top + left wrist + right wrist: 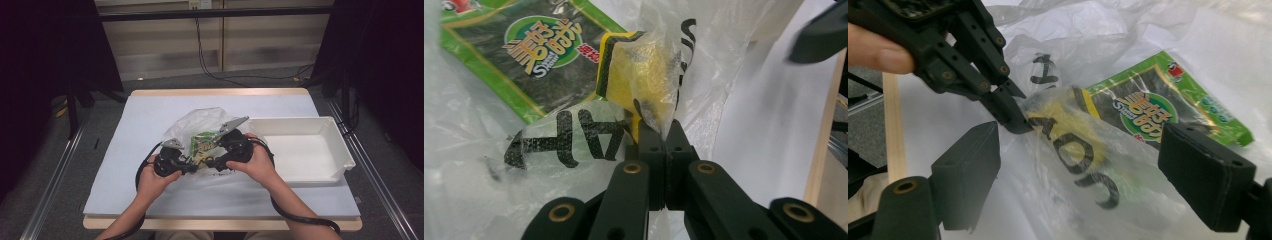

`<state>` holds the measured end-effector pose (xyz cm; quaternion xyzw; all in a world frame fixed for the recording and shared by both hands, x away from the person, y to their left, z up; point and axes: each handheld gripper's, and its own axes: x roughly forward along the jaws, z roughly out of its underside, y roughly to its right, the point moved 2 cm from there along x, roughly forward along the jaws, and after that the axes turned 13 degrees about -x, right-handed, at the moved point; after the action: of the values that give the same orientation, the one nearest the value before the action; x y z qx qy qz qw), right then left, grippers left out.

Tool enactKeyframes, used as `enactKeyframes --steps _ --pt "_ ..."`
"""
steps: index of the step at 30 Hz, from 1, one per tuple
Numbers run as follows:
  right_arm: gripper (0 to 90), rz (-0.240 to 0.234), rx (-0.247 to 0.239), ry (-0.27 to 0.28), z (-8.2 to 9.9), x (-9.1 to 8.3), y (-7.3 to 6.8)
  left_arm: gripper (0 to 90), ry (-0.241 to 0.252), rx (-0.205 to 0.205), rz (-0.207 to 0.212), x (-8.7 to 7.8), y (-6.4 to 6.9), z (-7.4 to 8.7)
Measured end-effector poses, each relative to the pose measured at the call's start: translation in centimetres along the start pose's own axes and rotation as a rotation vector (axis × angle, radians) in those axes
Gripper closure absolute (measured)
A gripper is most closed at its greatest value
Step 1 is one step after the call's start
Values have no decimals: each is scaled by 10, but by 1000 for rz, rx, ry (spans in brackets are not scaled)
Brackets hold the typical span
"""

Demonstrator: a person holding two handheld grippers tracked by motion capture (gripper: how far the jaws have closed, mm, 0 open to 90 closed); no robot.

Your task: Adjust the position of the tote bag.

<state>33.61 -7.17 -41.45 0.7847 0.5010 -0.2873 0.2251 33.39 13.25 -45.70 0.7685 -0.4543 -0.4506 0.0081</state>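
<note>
Clear plastic bag (202,131), printed with black letters, lies crumpled at the centre of the high view on the pale blue table cover (150,115), just left of an empty white tray (305,150). Inside it sit a green seaweed snack packet (519,55) and a yellow sponge (634,67) with a dark edge. In the left gripper view, the left gripper (663,131) has its jaws pinched together on a fold of the bag's film, low centre, right beside the sponge. In the right gripper view, the right gripper (1078,165) stands with its jaws spread wide on either side of the bagged sponge, its pads not pressing on anything.

By my reading, the step in hand is opening or emptying the bag: one side is anchored, the other is lining up. The next move likely calls for the right jaws to close on the sponge or the film opposite, cleanly, without catching the left jaws.
</note>
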Motion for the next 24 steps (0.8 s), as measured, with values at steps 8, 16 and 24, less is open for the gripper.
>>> enactKeyframes --steps 8,16,24 --pt "186 -41 -13 -30 11 27 -3 895 -11 -10 10 -1 -1 4" --pt "391 -48 -21 -86 31 38 -11 885 -47 -19 30 1 -2 6" --pt "817 -62 -10 -88 39 36 -15 752 -9 -41 18 -4 -3 2"
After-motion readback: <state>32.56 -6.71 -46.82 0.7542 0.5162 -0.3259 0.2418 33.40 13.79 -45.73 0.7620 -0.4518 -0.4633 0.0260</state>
